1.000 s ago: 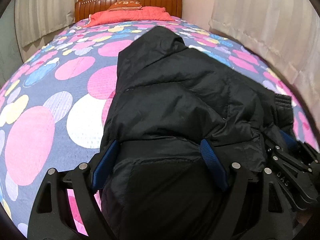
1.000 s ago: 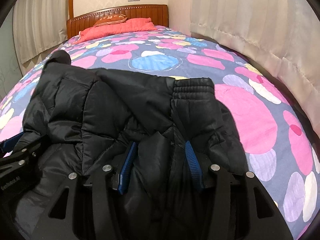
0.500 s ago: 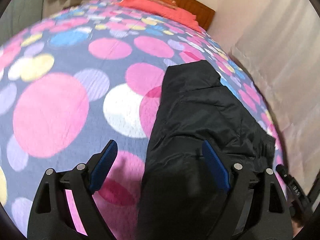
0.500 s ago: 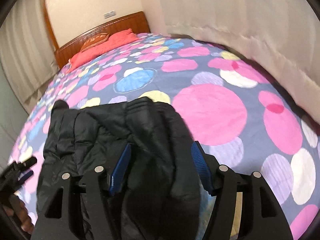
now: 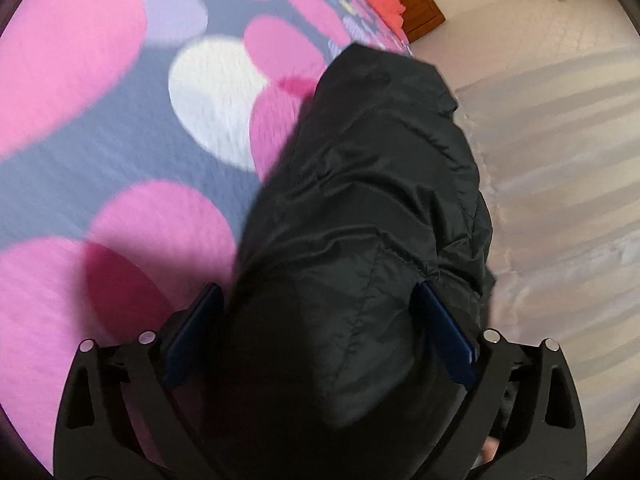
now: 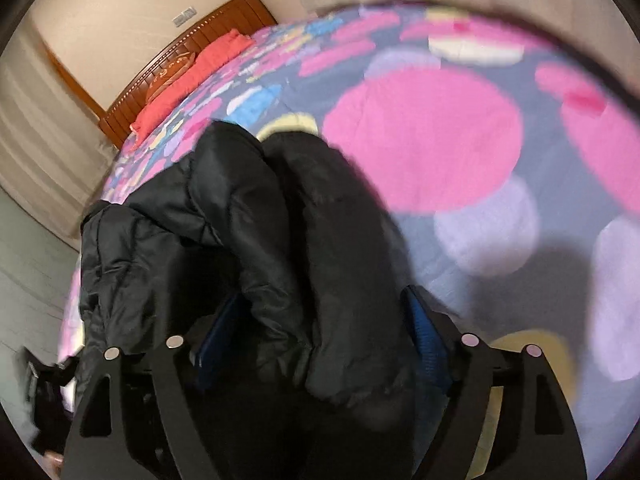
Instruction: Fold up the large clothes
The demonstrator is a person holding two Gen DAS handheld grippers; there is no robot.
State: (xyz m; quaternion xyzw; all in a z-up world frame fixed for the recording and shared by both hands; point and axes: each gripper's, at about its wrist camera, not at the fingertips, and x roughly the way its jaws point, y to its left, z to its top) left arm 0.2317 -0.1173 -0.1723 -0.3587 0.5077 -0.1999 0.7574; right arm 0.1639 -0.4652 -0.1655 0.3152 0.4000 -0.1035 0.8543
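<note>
Gripping a bulky black quilted puffer jacket [image 5: 372, 184], the left claw [image 5: 318, 336] has its blue pads wide apart with thick padded fabric bunched between them, apparently grasping it. In the right wrist view the right claw [image 6: 320, 340] likewise appears to clasp a fat folded roll of the same jacket [image 6: 256, 216]. The garment hangs bundled from both claws, lifted above the bed's grey bedspread with big pink, white and lilac circles [image 5: 100, 128]. A red pillow [image 6: 192, 76] and brown wooden headboard [image 6: 208, 36] sit toward 11 o'clock. Judging by the doubled layers, some folding seems done; laying it flat and tidying the final fold remain.
</note>
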